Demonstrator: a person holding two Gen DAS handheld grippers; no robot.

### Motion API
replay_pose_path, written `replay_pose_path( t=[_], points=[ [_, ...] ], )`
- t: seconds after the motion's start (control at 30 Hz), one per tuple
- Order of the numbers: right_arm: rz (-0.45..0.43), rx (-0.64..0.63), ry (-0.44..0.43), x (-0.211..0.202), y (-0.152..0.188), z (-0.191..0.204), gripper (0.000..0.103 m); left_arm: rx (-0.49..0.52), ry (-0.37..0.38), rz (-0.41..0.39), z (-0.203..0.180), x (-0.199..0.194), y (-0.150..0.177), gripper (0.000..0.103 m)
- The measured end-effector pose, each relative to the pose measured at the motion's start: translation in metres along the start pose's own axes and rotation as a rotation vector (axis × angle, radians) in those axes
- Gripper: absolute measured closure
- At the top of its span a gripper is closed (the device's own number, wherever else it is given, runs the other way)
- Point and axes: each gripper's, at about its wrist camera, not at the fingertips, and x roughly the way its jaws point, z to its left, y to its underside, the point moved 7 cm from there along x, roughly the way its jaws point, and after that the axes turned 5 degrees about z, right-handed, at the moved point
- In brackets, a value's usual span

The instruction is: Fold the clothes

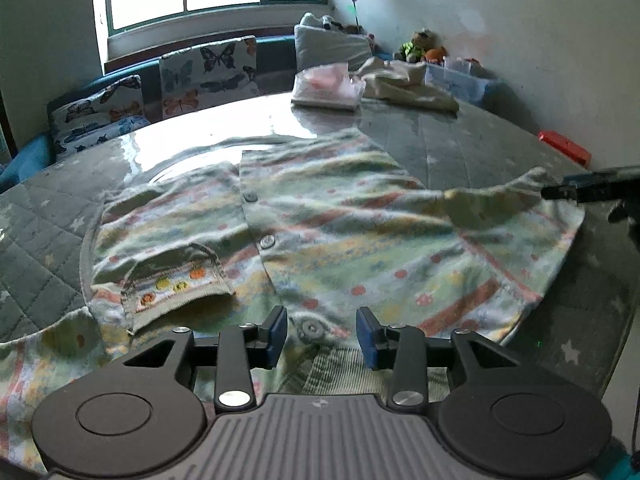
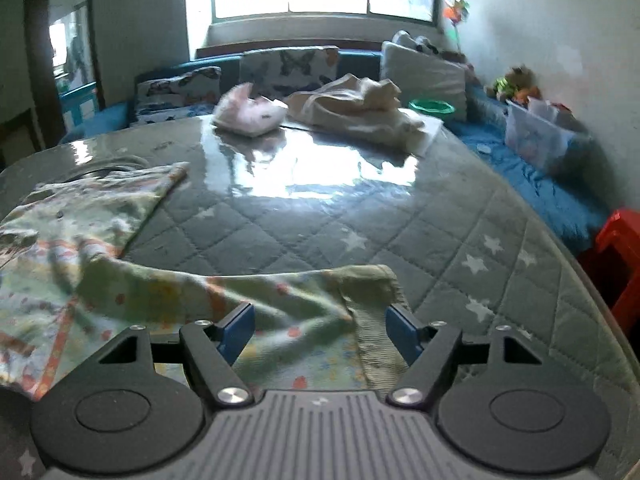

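Observation:
A striped, dotted baby cardigan (image 1: 328,224) with buttons lies spread on the quilted grey table cover (image 1: 480,152). Its left sleeve (image 1: 176,284) is folded in over the body. My left gripper (image 1: 322,334) is open over the collar end, jaws either side of a button. In the right wrist view my right gripper (image 2: 320,330) is open, and the cardigan's right sleeve (image 2: 280,300) with its ribbed cuff (image 2: 372,320) lies draped between the jaws. In the left wrist view the right gripper (image 1: 560,192) touches the raised sleeve end.
A folded pink garment (image 2: 248,114) and a cream garment (image 2: 356,108) lie at the far side of the table. Butterfly cushions (image 1: 208,72), a pillow (image 2: 424,72), a plastic box (image 2: 536,136) and a red stool (image 2: 616,256) surround it.

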Motion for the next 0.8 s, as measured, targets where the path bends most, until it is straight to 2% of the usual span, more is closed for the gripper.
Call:
replay_pose_path(
  t=[0.17,0.3,0.5,0.67,0.8],
  points=[
    [0.022,-0.024,0.014,0.004,0.011,0.003,0.024,-0.003,0.001,0.017,-0.002,0.004,0.006,0.061],
    [0.011,0.003,0.030,-0.003,0.009,-0.001,0.024,-0.019,0.004,0.012,0.000,0.000,0.009,0.059],
    [0.009,-0.033,-0.014,-0.008,0.011,0.016,0.021,-0.057,0.003,0.020,0.008,0.000,0.014,0.057],
    [0.018,-0.009,0.001,-0.006,0.016,0.014,0.018,-0.049,0.000,0.014,0.005,-0.004,0.013,0.050],
    [-0.003,0.014,-0.005,-0.013,0.014,0.012,0.014,-0.045,-0.006,0.009,0.002,-0.005,0.009,0.039]
  ],
)
